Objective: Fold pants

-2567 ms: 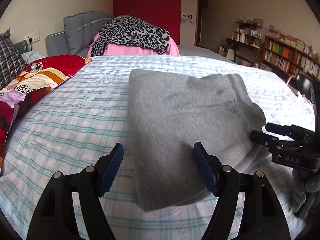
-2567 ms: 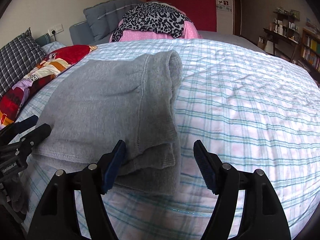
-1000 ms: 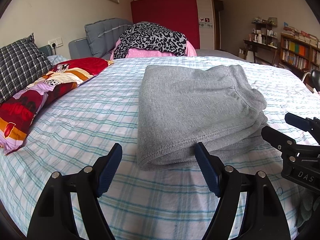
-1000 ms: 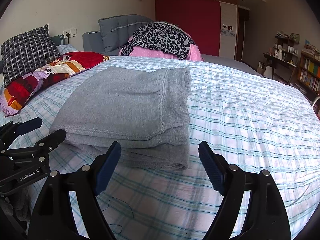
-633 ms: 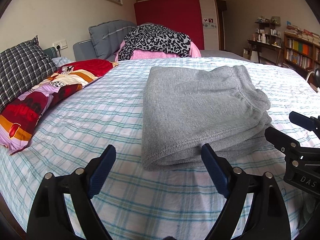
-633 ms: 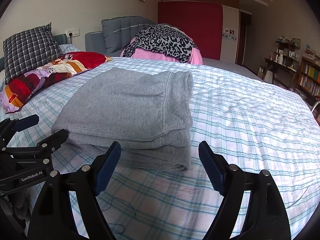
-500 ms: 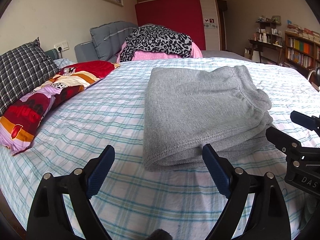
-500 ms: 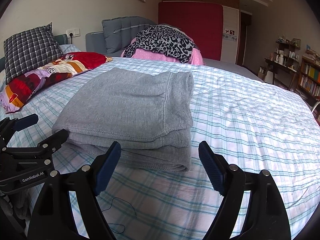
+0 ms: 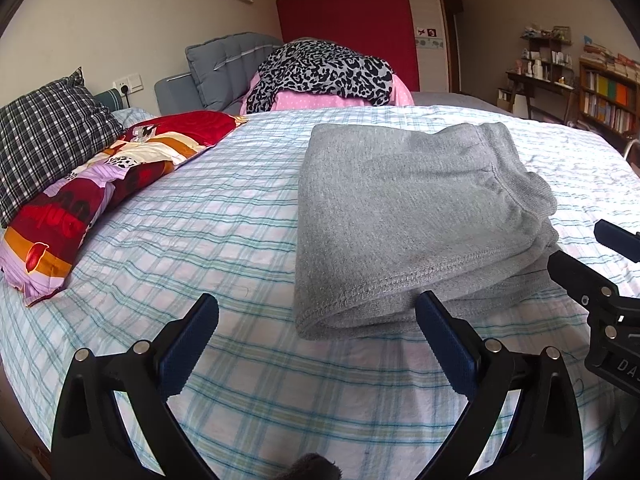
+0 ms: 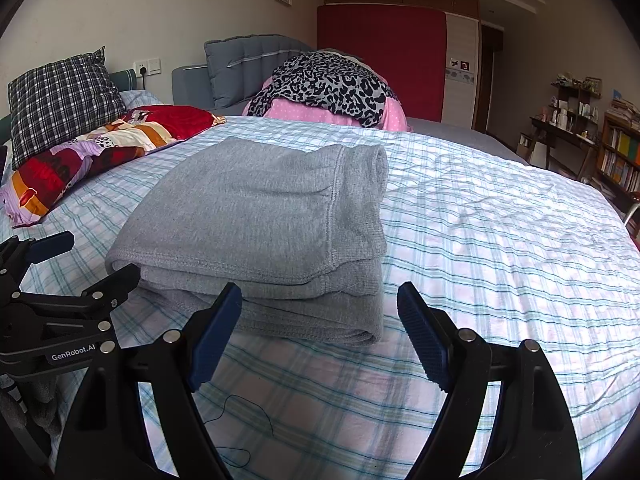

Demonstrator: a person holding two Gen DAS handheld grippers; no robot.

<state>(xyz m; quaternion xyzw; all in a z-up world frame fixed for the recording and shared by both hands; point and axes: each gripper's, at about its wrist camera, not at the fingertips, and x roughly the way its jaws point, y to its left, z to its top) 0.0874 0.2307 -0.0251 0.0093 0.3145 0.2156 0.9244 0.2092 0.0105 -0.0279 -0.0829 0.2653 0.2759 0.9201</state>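
Note:
The grey pants (image 9: 408,208) lie folded into a thick rectangle on the checked bed sheet (image 9: 200,240), waistband on the right side. My left gripper (image 9: 316,308) hovers just short of the near left corner. Its jaws are opening wide, and the pads touch nothing. In the right wrist view the same pants (image 10: 264,216) lie ahead, and my right gripper (image 10: 319,294) stands open in front of the near right corner, clear of the cloth. Each gripper shows in the other's view: the left gripper (image 10: 86,260), the right gripper (image 9: 596,252).
A colourful pillow (image 9: 92,188) and a plaid pillow (image 9: 48,136) lie at the left. A leopard-print cloth (image 9: 320,72) tops a pink pile at the far end. Bookshelves (image 9: 608,100) stand at the right. A dark thread (image 10: 248,404) lies on the sheet.
Both grippers have drawn back from over the pants toward the near edge of the bed. The left jaws have spread wider; the right jaws are unchanged.

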